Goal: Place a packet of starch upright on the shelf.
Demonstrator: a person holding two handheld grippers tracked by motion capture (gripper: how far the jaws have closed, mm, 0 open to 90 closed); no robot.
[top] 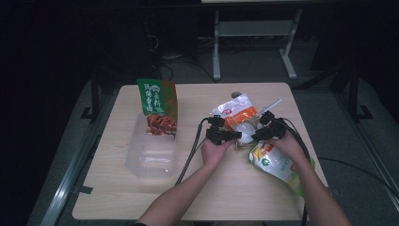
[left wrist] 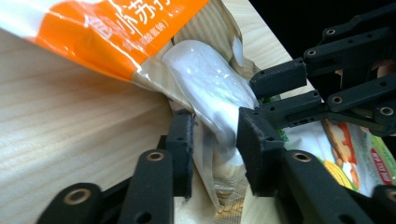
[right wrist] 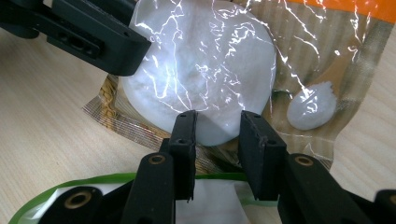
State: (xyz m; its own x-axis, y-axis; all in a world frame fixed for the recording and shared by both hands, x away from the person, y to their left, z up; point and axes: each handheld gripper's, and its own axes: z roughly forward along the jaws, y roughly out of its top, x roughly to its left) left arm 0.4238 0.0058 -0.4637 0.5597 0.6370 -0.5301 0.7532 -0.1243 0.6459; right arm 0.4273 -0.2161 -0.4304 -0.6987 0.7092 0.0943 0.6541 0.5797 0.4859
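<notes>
Gripping orange packet (left wrist: 205,107) | left tool (left wrist: 215,149) clenched on packet | right tool (right wrist: 217,140) likewise

The right hand-held gripper (right wrist: 217,140) has its jaws at the near edge of the clear packet (right wrist: 299,79), around a white lump (right wrist: 201,70). The left hand-held gripper (right wrist: 93,35) touches the packet's upper left side.

snack bags: 3 (top: 158,107) (top: 235,115) (top: 277,165) | clear tub: 1 (top: 151,155) | claws: 2 (top: 239,135) (top: 249,138)
</notes>
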